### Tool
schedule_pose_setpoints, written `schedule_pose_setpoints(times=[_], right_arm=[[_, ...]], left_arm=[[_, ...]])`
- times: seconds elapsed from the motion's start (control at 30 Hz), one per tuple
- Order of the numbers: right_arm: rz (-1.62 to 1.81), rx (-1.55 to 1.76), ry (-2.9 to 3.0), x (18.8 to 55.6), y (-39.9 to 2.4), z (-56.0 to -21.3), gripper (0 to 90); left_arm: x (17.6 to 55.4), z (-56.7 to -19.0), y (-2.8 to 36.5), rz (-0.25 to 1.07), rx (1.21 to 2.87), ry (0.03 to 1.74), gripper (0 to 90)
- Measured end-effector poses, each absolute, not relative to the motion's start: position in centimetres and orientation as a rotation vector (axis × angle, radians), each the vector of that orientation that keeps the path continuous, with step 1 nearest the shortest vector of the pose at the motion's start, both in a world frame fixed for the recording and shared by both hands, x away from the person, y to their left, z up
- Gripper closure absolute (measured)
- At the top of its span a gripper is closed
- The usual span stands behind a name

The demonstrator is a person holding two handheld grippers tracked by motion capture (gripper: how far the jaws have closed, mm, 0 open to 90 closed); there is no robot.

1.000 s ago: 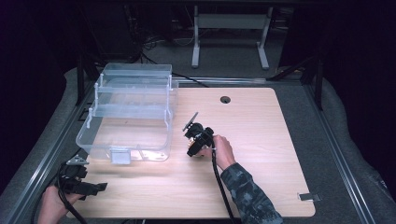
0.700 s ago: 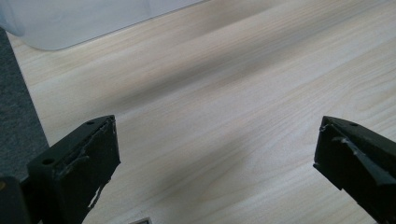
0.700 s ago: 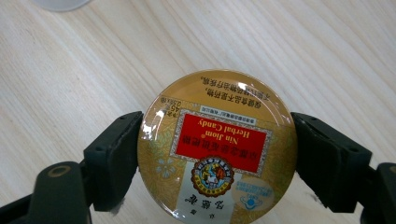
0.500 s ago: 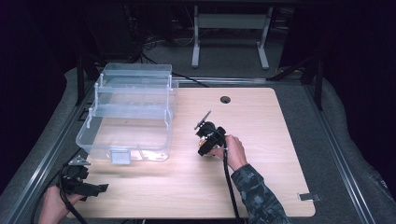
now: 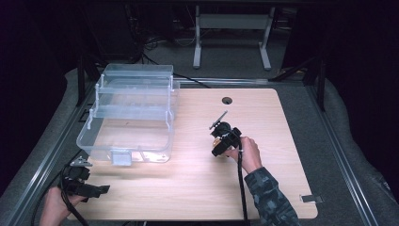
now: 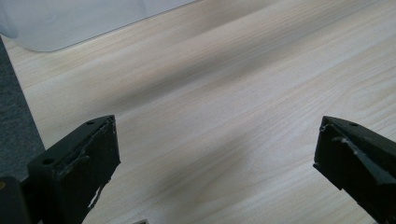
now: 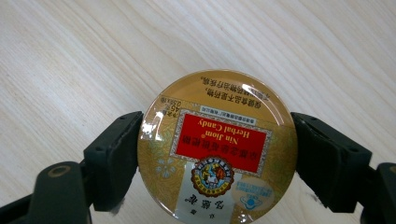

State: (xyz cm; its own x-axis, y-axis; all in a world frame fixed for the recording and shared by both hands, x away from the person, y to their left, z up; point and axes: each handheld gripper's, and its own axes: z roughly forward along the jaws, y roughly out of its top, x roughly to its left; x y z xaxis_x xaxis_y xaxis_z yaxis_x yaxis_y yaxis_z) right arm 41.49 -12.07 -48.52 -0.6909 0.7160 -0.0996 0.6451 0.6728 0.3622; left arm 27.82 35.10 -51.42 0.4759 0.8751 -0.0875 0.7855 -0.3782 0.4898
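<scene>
A round gold candy tin (image 7: 217, 147) with a red label sits between the jaws of my right gripper (image 7: 217, 158), which is shut on its rim from both sides above the wooden table (image 7: 70, 60). In the high view that gripper (image 5: 221, 141) is held over the table's middle, right of the clear plastic box (image 5: 129, 115). My left gripper (image 5: 87, 186) rests at the table's front left corner. In its own view the left gripper (image 6: 215, 154) stands wide open over bare wood with nothing between its fingers.
The clear tiered plastic box stands open at the back left of the table; its corner (image 6: 70, 23) shows ahead of the left gripper. A cable hole (image 5: 227, 100) lies near the back edge. A small metal clip (image 5: 310, 198) sits at the front right.
My right gripper has carried the tin to the right, away from the plastic box, and slightly up. The left gripper has stayed in place.
</scene>
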Motion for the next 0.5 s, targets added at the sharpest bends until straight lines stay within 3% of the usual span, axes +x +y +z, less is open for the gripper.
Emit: schedule_pose_setpoints(times=[0.5], right_arm=[[0.38, 1.169, 2.586, 40.8, -15.9, -47.7, 20.0]], left_arm=[[27.9, -51.4, 34.9, 0.249, 2.262, 1.375, 0.2]])
